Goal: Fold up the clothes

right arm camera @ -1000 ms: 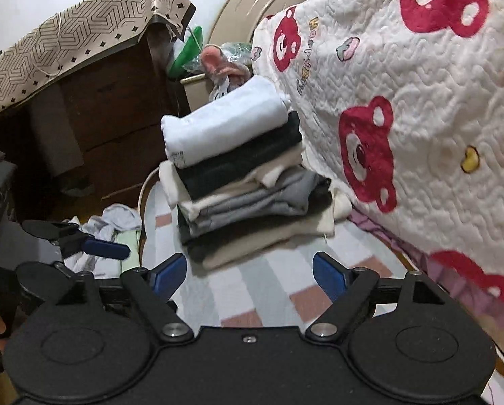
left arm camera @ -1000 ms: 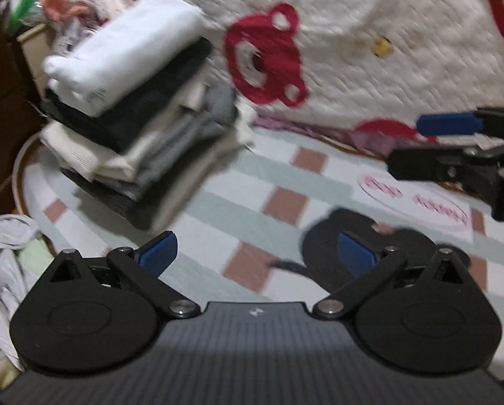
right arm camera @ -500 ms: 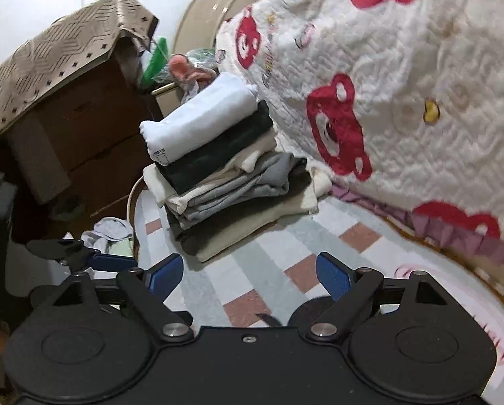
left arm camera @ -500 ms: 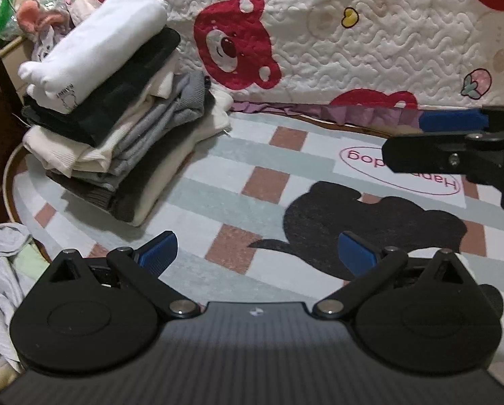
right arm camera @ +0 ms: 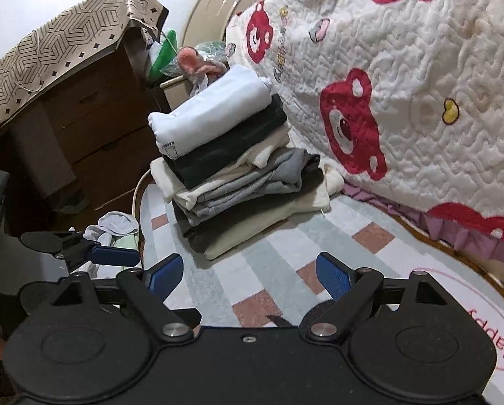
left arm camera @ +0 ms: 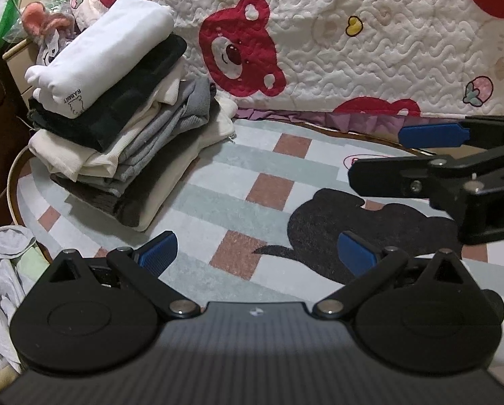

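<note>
A stack of folded clothes [left arm camera: 117,128] stands at the left of a round checked rug [left arm camera: 218,199], a white folded garment [left arm camera: 100,54] on top; it also shows in the right wrist view [right arm camera: 238,175]. My left gripper [left arm camera: 257,253] is open and empty, low over the rug to the right of the stack. My right gripper [right arm camera: 250,273] is open and empty, also over the rug in front of the stack. It shows from the side in the left wrist view [left arm camera: 403,155]. Unfolded pale clothes [left arm camera: 2,270] lie off the rug's left edge.
A quilted bear-print bedspread [left arm camera: 353,44] hangs along the far side of the rug. A dark wooden dresser [right arm camera: 66,118] under a patterned cloth stands at the left behind the stack. A black dog shape [left arm camera: 346,222] is printed on the rug.
Both grippers have drifted a little, so the stack shifts in each view. Their jaws stay open and empty. The stack has not changed.
</note>
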A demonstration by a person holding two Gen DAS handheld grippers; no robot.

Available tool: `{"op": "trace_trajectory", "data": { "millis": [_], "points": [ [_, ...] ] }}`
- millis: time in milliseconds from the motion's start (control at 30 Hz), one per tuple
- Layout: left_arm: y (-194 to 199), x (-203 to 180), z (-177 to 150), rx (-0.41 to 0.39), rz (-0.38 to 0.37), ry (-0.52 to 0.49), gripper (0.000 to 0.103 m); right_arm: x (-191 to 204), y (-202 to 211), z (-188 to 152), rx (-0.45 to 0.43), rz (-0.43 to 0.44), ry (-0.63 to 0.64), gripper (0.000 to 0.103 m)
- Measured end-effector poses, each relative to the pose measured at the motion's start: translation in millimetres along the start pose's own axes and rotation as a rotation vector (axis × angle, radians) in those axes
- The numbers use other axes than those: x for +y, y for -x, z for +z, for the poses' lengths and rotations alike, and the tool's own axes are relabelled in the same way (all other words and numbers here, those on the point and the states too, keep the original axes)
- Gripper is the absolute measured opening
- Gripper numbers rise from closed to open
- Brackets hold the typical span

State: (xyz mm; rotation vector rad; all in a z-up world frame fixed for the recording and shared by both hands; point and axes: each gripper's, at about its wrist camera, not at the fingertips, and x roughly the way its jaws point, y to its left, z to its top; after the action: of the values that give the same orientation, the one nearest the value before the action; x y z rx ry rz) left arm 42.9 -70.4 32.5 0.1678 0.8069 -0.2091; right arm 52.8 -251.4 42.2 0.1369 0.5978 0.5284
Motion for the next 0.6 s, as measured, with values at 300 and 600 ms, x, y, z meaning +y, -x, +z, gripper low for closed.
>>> {"op": "trace_trajectory", "data": {
  "millis": [300,600],
  "points": [
    [-2.0,5.3,0.2,0.007,0.009,0.001,0.103,6.1,-12.3,-2.2,0.013,0.011,0.027,0.089],
    [-7.0,5.5,-3.2,0.024,-0.003,-0.015,0.103,9.3,-15.3,-2.1,0.022,-0.003,0.036,0.089]
  ]
}}
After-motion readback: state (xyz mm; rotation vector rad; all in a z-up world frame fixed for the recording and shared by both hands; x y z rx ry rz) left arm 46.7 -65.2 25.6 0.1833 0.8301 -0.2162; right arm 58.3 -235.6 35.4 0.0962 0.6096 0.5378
